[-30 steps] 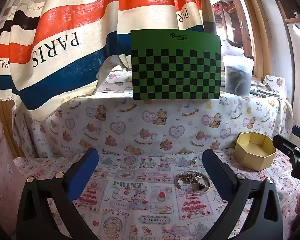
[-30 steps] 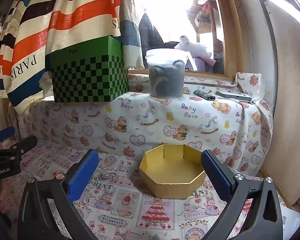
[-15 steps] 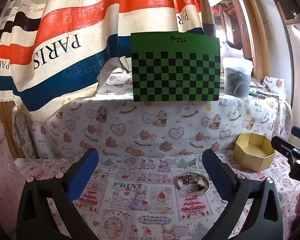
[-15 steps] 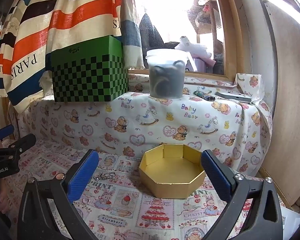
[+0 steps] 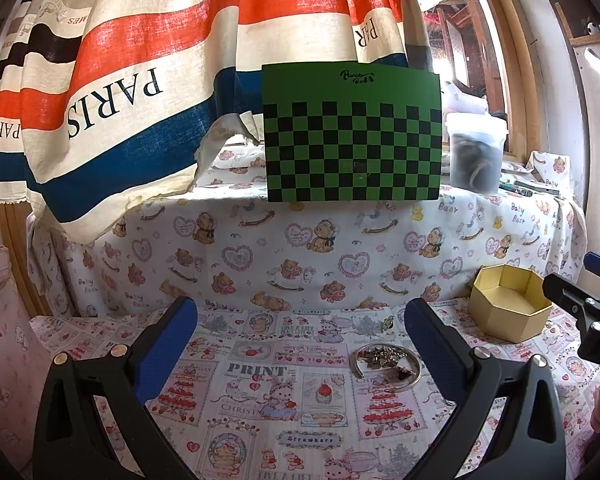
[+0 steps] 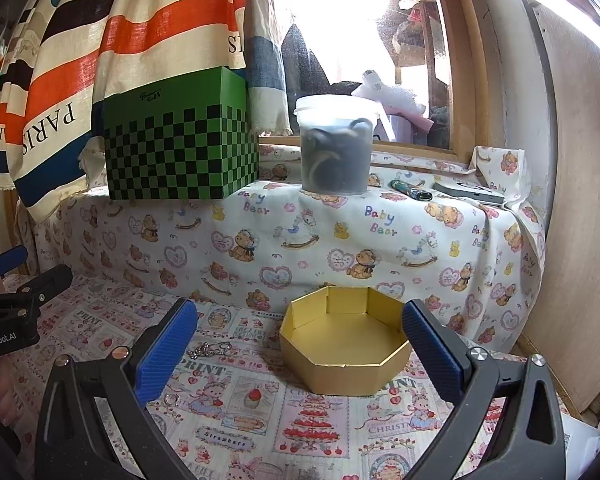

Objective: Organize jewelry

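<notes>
A small pile of silver jewelry (image 5: 388, 362), a bangle around chains and charms, lies on the printed cloth just inside my left gripper's right finger. My left gripper (image 5: 300, 344) is open and empty above the cloth. An empty gold octagonal box (image 6: 346, 342) sits between the fingers of my right gripper (image 6: 298, 344), which is open and empty. The box also shows in the left wrist view (image 5: 510, 306) at far right. A silver chain piece (image 6: 210, 350) lies left of the box. A small ring (image 6: 173, 399) lies by the right gripper's left finger.
A raised ledge under bear-print cloth carries a green checkered box (image 5: 352, 140), a lidded plastic tub (image 6: 334, 146), a lighter (image 6: 410, 191) and a flat device (image 6: 470, 194). A striped curtain (image 5: 140, 60) hangs at left. A wooden panel (image 6: 580, 240) stands at right.
Both grippers drifted slightly back and up; the gold box sits a little lower and farther right in the left view. Nothing was grasped or released.
</notes>
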Available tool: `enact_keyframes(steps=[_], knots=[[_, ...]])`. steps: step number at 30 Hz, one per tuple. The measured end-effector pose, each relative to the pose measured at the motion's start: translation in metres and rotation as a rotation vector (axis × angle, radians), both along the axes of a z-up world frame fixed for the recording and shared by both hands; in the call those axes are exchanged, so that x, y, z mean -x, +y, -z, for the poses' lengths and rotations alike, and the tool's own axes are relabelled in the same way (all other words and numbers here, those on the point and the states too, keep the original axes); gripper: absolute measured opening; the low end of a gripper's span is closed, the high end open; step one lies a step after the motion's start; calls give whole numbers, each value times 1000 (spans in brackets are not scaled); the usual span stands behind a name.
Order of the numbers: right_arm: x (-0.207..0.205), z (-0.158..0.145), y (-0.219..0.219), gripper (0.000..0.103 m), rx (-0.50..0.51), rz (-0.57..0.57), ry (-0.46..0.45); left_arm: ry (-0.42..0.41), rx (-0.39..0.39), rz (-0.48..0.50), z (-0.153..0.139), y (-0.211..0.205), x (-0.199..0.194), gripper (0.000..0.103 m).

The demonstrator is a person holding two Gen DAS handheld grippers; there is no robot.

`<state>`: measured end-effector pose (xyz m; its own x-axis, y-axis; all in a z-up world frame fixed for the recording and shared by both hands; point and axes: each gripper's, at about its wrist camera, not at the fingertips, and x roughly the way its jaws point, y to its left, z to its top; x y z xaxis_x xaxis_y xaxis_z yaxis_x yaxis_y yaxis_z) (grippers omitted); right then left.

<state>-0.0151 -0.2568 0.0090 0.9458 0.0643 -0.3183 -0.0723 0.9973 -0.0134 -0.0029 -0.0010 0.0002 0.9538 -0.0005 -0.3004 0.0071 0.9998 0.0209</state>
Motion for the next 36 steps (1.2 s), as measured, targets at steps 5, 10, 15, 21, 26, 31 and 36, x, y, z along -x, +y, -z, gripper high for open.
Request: enact_keyframes(steps=[5,10,15,21,26,31,36], knots=[[0,0,0,103,2,0,0,8,-3,12,0,-1,-1,103],[0,0,0,103,0,2,-1,11,-5,21,0,-2,-3,103],[0,0,0,103,1,2,-1,11,-5,21,0,-2,-3,103],[0,0,0,103,0,2,0,10,-6,22,0,-2,-3,103],[-1,1,-1,103,1,2,9,22,0,23,1,-1,-5,103],[-1,1,0,103,5,1,7,23,-2,22,1,0,-5,103],[-1,1,0,103,5,0,6,23,-2,22,1,0,-5,103]])
